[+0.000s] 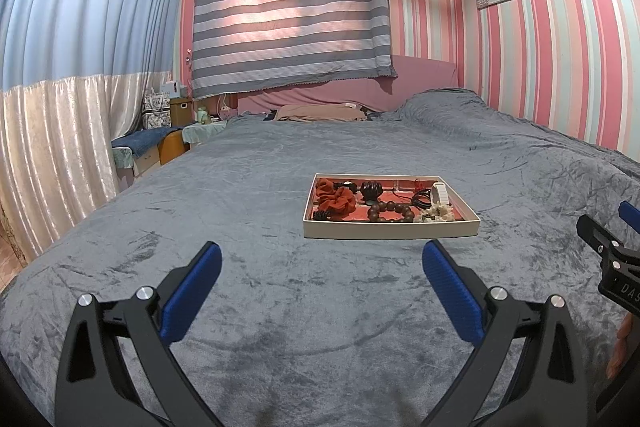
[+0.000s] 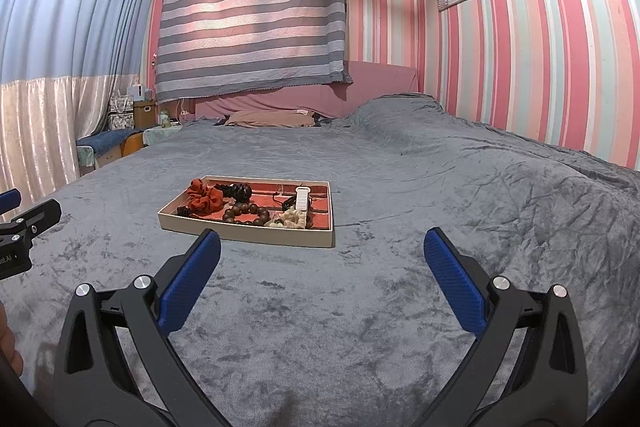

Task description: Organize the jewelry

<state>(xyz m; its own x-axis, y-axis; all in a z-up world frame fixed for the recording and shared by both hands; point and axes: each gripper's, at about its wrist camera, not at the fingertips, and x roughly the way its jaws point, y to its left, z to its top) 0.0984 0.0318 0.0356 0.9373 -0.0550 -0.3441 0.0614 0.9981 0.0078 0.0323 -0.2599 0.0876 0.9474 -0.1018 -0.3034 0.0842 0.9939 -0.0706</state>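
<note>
A shallow cream box (image 1: 390,229) with a red lining sits on the grey bedspread; it also shows in the right wrist view (image 2: 246,235). In it lie a rust scrunchie (image 1: 335,201), a brown bead bracelet (image 1: 390,213), a cream scrunchie (image 2: 290,219), a white clip (image 2: 302,199) and dark hair ties. My left gripper (image 1: 322,259) is open and empty, a little short of the box. My right gripper (image 2: 322,247) is open and empty, to the right of the box's near edge.
The grey bedspread (image 1: 280,307) covers a wide bed. A pillow (image 1: 320,113) and pink headboard lie at the far end. Bedside cabinets with boxes (image 1: 168,131) stand far left by the curtain. A striped wall is at the right.
</note>
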